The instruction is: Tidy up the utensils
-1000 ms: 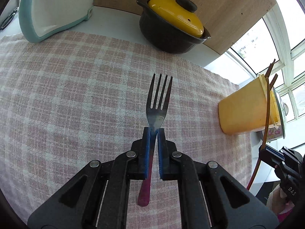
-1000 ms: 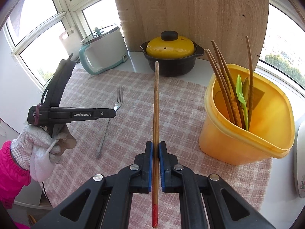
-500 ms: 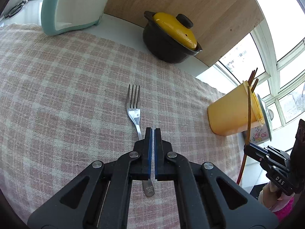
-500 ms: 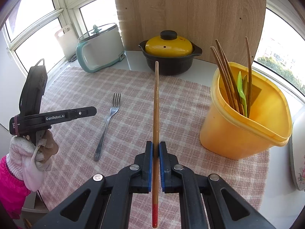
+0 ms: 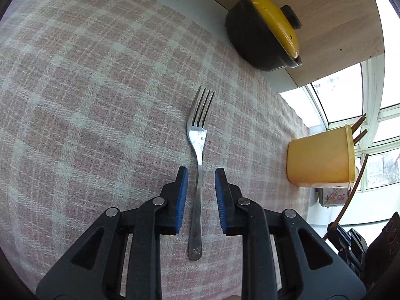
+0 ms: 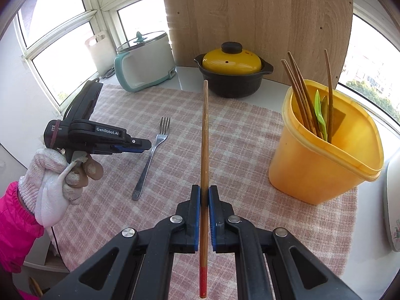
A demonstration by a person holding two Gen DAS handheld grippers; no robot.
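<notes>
Where the fork (image 5: 198,175) lies, left gripper (image 5: 199,172) opening hides nothing.

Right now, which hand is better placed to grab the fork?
Left. The left hand-held gripper has its jaws opening astride the fork handle; the right hand-held gripper is shut on a chopstick.

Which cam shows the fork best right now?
Left wrist. The fork lies full length on the checked cloth, its handle between the opening left tongs, pads not touching it. The right wrist view shows it smaller, off to the side, with the left tongs partly in front of the handle.
</notes>
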